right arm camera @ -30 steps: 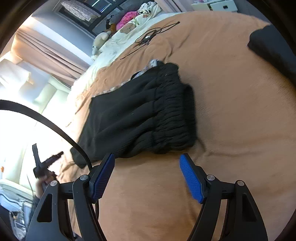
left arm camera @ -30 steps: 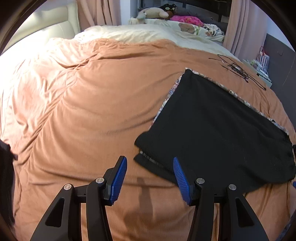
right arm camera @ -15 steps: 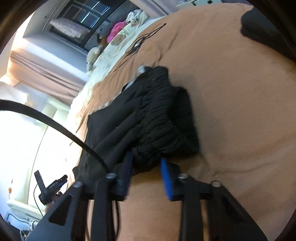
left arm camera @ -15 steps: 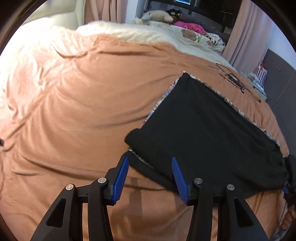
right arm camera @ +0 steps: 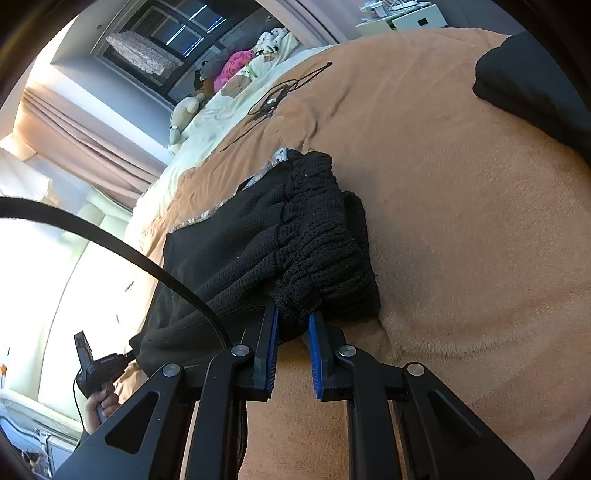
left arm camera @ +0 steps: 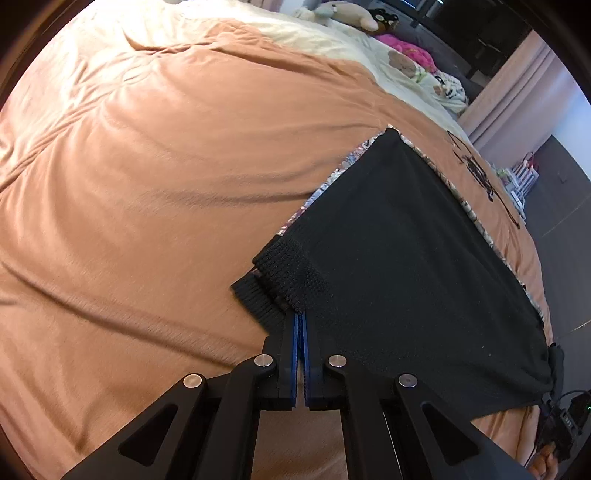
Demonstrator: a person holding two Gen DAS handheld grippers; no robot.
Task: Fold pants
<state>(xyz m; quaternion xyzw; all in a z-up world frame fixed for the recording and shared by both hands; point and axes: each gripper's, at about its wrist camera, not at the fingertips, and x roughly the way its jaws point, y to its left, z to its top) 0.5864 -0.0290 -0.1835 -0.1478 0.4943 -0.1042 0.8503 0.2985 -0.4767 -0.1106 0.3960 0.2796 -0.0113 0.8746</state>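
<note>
Black knit pants (left arm camera: 399, 258) lie folded flat on an orange bedcover (left arm camera: 147, 184), on top of a patterned cloth (left arm camera: 332, 177). My left gripper (left arm camera: 299, 321) is shut, its blue pads pinching the ribbed cuff corner at the near left of the pants. In the right wrist view the gathered elastic waistband (right arm camera: 314, 236) bunches up at the near end of the pants. My right gripper (right arm camera: 293, 321) has a wad of that waistband between its blue pads, and its jaws are closing on it.
A black cable (left arm camera: 476, 173) lies on the cover beyond the pants. Another dark garment (right arm camera: 535, 81) sits at the far right of the bed. Stuffed toys and pillows (left arm camera: 347, 18) are at the head. A hand (right arm camera: 99, 402) holds the other gripper's handle.
Both grippers dropped toward the pants and their jaws came together, the left on the cuff corner, the right on the waistband, which now bunches up between its pads.
</note>
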